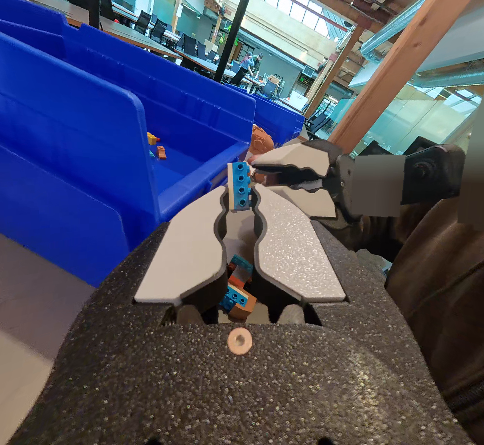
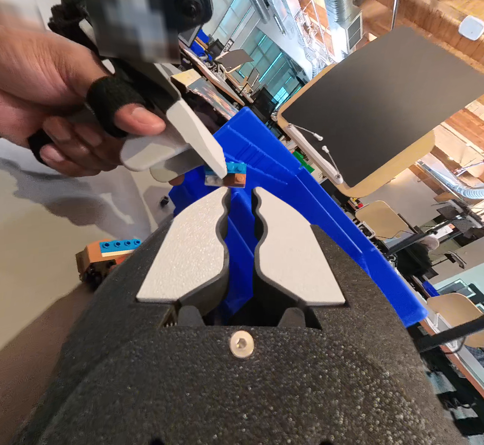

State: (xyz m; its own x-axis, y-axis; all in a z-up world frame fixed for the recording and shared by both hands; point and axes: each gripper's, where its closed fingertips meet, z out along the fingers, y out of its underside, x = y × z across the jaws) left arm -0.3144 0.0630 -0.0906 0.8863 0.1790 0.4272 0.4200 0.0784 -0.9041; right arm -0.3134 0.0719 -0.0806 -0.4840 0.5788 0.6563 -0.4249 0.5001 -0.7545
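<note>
Left wrist view: the left gripper (image 1: 239, 195) is closed on a small brick stack (image 1: 238, 186), a blue studded plate with a pale layer on one face and a brown piece on the other. The stack stands upright at the fingertips, clear of the table.

Coming in from the right, the right gripper (image 2: 241, 191) has its fingers a narrow gap apart with nothing between them. Its tips sit just short of the brown end of the stack, and whether they touch it cannot be told. A bare hand (image 2: 52, 86) with black finger sleeves holds the left gripper.

Under the two grippers, a larger brick model (image 2: 110, 254) in brown, blue and white rests on the grey table (image 2: 39, 209), well below the held stack. Just beyond stand blue bins (image 1: 78, 149). The nearest holds a few loose small bricks (image 1: 157, 145) in yellow and orange on its floor. A brown rounded object (image 1: 260, 139) shows behind that bin's corner, too hidden to identify. Farther off are desks and chairs.
</note>
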